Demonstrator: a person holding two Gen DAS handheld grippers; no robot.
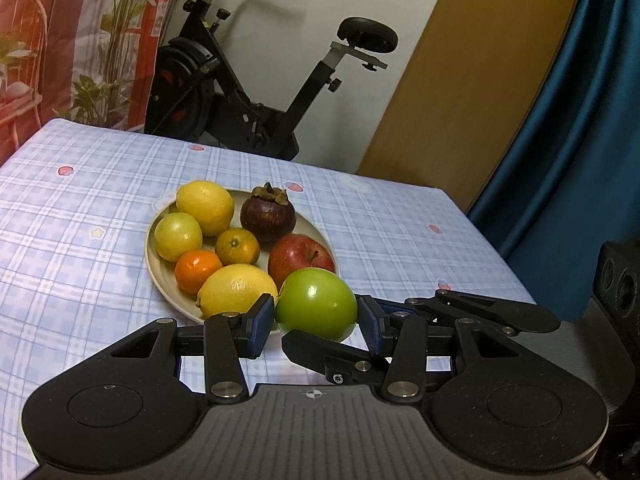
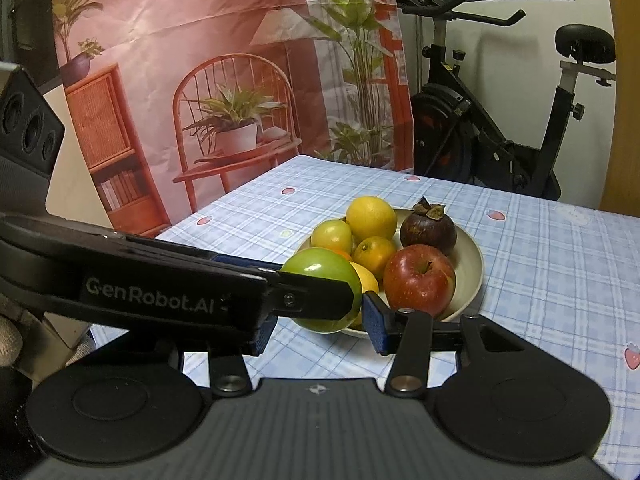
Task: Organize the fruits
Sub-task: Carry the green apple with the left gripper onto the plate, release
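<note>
A green apple sits between the pads of my left gripper, held at the near rim of a beige plate. The plate holds two lemons, a red apple, a mangosteen, a small orange and other citrus. In the right wrist view the green apple shows behind the left gripper's arm, by the plate. My right gripper is open, its fingers on either side of the left gripper's tip, close under the apple.
The table has a blue checked cloth. An exercise bike stands behind the table. A printed backdrop hangs at the left, a blue curtain at the right. The two grippers overlap at the plate's near edge.
</note>
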